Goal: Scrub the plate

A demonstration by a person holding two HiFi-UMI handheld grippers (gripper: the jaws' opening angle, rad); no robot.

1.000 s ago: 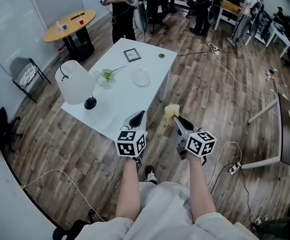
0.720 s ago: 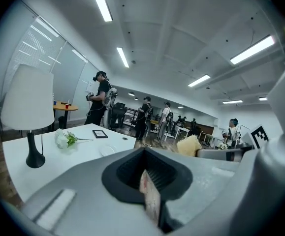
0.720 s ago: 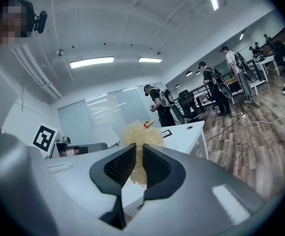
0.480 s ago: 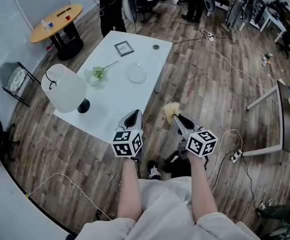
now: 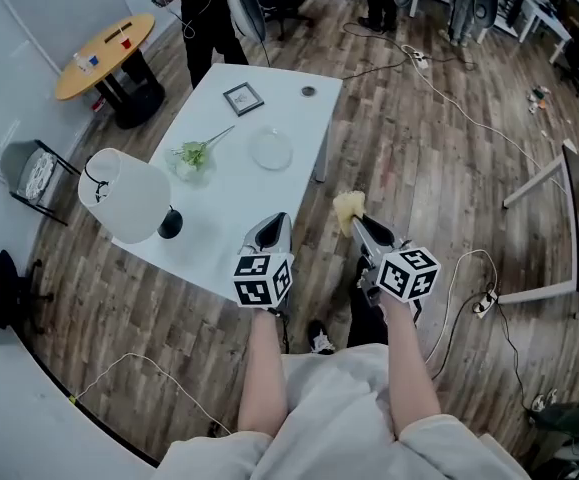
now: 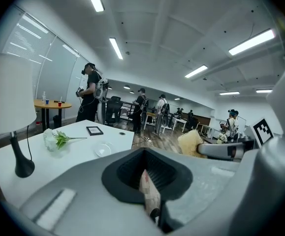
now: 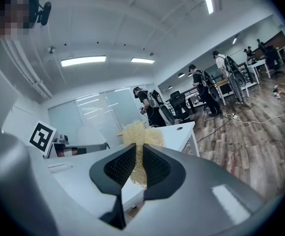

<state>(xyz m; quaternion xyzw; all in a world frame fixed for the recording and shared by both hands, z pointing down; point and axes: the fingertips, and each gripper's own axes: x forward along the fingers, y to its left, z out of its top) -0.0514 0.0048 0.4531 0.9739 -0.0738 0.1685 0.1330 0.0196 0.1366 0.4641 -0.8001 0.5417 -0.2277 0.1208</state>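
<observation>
While the plate [image 5: 271,151] sits on the table [image 5: 231,223], right gripper [image 5: 355,226]: fingers pinching scrubber [image 5: 346,208], carried ready.
Left gripper [image 5: 273,230]: fingers pressed together, empty.

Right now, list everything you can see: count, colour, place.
Table: one, white, ahead.
Plate: one, clear, mid-table, toward the right edge.
Lamp: one, white shade, black base, table's near left.
Sprig: one, green, clear vase, left of the plate.
Picture frame: one, dark, table's far end.
Round table: one, wooden top, far left.
People: several, dark clothes, far end of room.
Scrubber: one, yellow, clamped, right of the table.
Left gripper: one, jaws together, at table's near corner.
Right gripper: one, shut on scrubber, above floor.
</observation>
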